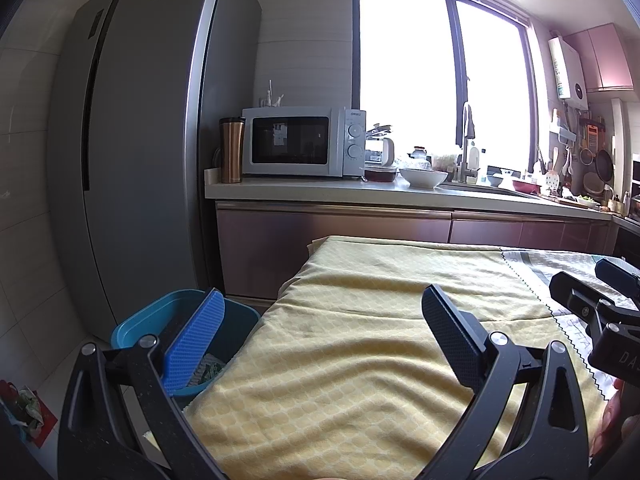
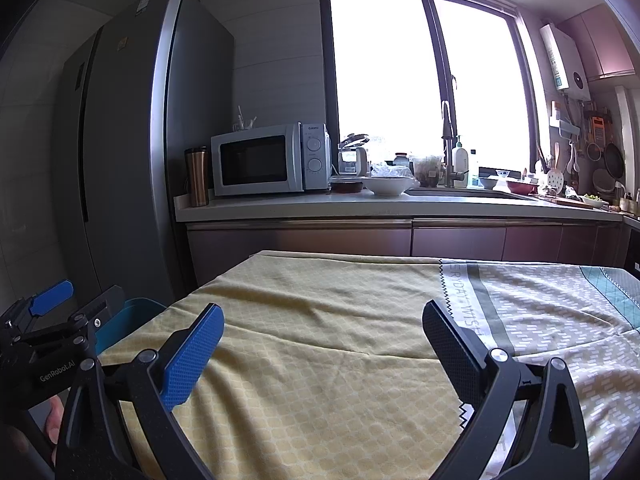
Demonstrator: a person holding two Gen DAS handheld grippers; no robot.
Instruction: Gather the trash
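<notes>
Table: yellow cloth [image 2: 320,340] covers it, patterned cloth [image 2: 560,312] toward its right edge.
Bin: blue bin [image 1: 132,328] off the left edge.
Room: fridge [image 2: 120,140], microwave [image 2: 260,160], window [image 2: 420,72].
Left gripper [image 1: 324,332]: fingers apart, empty.
Right gripper [image 2: 324,344]: fingers apart, empty.

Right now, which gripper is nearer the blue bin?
The left gripper: its blue finger overlaps the blue bin beside the table's left edge. The right gripper sits over the tablecloth, further right.
</notes>
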